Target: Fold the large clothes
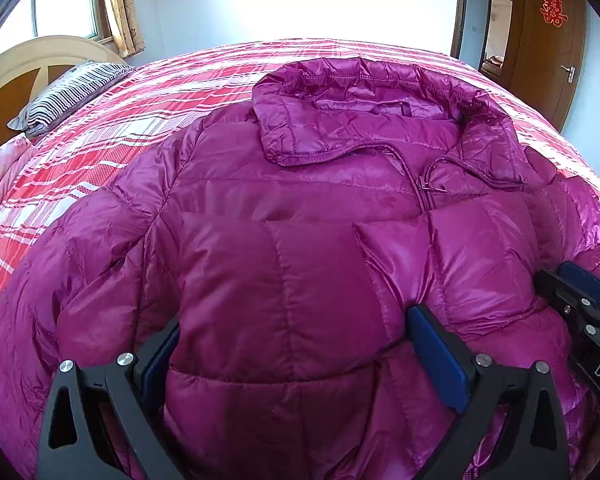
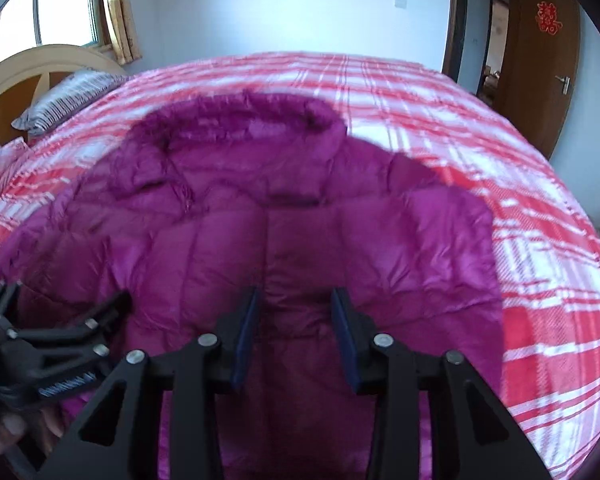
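Observation:
A shiny magenta puffer jacket [image 1: 300, 184] lies front up on the bed, zipped, with its collar [image 1: 360, 80] at the far end. My left gripper [image 1: 296, 324] straddles a puffy bulge of the lower front, and both blue pads press into it. The right gripper [image 1: 580, 280] lies on the jacket's right side, at the edge of the left wrist view. In the blurred right wrist view the jacket [image 2: 340, 208] fills the middle. My right gripper [image 2: 296, 294] has a ridge of fabric filling the narrow gap between its pads. The left gripper [image 2: 64, 300] shows at the lower left.
The bed has a red and white plaid sheet [image 2: 500, 152], bare to the right of the jacket. A striped pillow [image 1: 72, 92] lies by the curved headboard [image 1: 20, 64] at the far left. A brown door [image 1: 548, 52] stands at the back right. A person's fingers [image 2: 12, 428] hold the left gripper.

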`<action>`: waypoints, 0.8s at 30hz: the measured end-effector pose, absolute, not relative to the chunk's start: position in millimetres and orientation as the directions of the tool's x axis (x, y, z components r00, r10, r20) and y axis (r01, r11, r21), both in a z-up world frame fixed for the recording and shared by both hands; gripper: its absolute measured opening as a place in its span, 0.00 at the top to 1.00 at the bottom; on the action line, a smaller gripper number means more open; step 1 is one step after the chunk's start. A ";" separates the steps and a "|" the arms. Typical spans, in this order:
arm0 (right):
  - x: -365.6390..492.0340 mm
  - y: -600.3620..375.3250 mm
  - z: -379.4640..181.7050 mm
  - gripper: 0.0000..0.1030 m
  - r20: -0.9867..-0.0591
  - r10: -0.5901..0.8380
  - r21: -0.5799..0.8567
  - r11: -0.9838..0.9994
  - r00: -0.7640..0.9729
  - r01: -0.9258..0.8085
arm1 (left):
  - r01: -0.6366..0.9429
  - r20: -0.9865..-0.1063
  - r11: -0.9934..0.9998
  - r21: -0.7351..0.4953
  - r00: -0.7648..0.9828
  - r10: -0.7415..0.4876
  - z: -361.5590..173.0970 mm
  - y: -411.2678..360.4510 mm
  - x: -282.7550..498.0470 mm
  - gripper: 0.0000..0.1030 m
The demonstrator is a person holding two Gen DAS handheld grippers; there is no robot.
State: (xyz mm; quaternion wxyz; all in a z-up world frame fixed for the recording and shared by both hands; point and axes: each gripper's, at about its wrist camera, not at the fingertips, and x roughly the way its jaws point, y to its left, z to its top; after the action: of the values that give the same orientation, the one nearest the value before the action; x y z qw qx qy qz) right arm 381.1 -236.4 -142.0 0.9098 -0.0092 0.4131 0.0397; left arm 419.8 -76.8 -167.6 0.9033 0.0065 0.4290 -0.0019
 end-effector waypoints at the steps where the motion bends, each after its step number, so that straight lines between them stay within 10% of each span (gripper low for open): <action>1: 380.9 -236.0 -146.8 0.61 -0.753 0.065 0.018 0.997 0.655 -0.079 | 0.009 -0.775 1.000 0.010 0.632 0.002 -167.7 -77.0 419.9 0.01; 24: 381.6 -214.4 -153.2 0.60 -0.751 -0.046 -0.123 0.990 0.659 -0.071 | 0.013 -0.776 1.000 0.007 0.631 -0.003 -168.4 -75.5 421.0 0.01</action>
State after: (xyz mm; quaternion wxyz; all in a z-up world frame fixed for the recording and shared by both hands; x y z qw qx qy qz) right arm 381.6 -214.4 -153.2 0.9079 -0.0707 0.4131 0.0067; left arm 421.0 -75.5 -168.4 0.9029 0.0058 0.4298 -0.0042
